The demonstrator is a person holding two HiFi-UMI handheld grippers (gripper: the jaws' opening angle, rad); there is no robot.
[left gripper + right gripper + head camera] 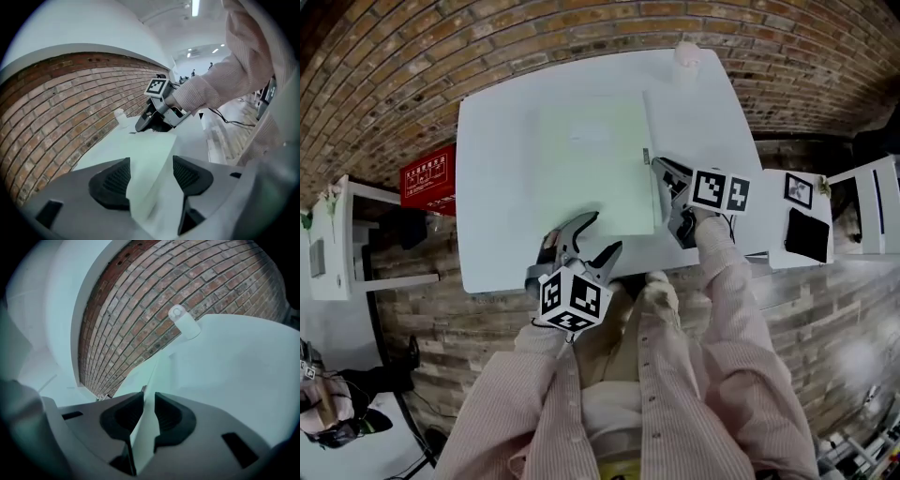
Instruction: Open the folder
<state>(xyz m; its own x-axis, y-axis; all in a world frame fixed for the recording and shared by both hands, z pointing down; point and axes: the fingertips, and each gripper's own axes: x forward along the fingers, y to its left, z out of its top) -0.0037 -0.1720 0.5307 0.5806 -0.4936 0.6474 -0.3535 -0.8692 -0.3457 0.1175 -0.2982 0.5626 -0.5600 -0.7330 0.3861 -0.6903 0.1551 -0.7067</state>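
Observation:
A pale green folder (595,159) lies flat and closed on the white table (497,187). My right gripper (667,187) sits at the folder's right edge, and in the right gripper view (149,416) its pads are shut on that thin edge (144,427). My left gripper (598,234) hovers over the folder's near edge by the table front. In the left gripper view (151,176) its jaws stand wide open. The folder's corner (150,154) shows between them, and neither pad touches it. The right gripper (154,119) shows beyond at the far side.
A small white bottle (686,54) stands at the table's far right corner, near the brick wall. A red box (428,178) sits on the floor to the left. A white side stand (778,253) with a black item (807,234) is to the right.

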